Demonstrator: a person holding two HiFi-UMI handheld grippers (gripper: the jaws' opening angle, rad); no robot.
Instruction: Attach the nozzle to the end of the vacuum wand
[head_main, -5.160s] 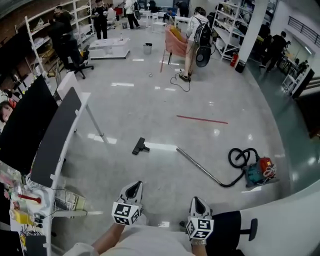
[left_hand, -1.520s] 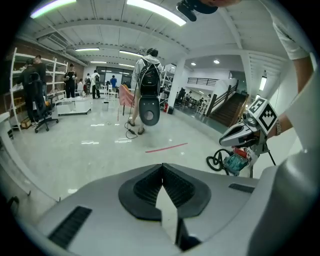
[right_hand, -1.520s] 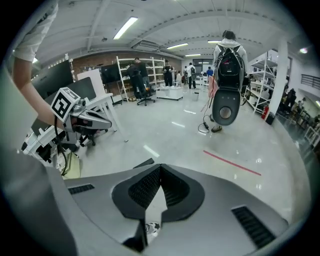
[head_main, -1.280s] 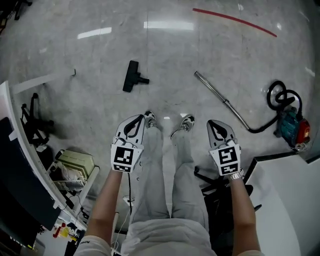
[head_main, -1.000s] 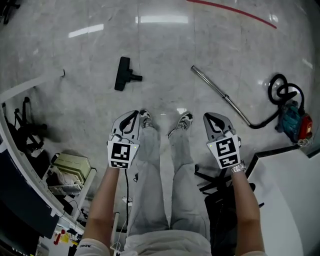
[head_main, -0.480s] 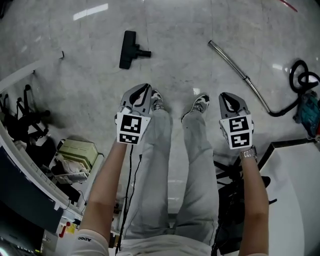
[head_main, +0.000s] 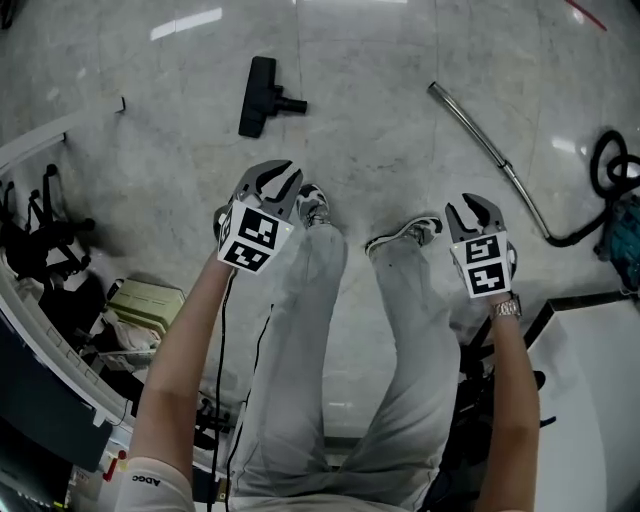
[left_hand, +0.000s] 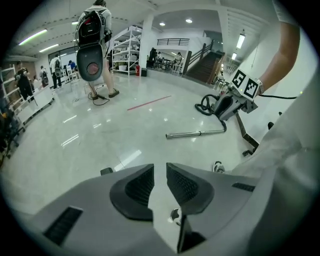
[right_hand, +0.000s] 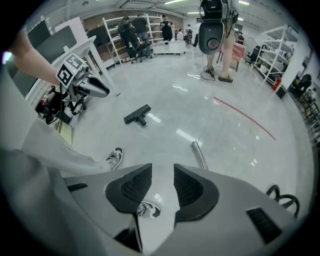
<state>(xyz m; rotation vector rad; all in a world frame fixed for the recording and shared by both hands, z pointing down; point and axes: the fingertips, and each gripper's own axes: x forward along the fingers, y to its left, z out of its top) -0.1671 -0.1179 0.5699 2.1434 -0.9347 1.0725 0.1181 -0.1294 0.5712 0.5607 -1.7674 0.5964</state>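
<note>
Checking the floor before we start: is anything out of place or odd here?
Yes. The black nozzle lies loose on the floor, well apart from the metal wand, whose free end is bare. Nothing looks spilled or broken.

On the white sleeve (head_main: 150, 484) of the person's left arm there is small dark print. It starts with "AD", and the letters after it are too small for me to read. The left cube (head_main: 248, 238) and the right cube (head_main: 483, 266) carry black-and-white square code markers, without letters or numbers.
</note>
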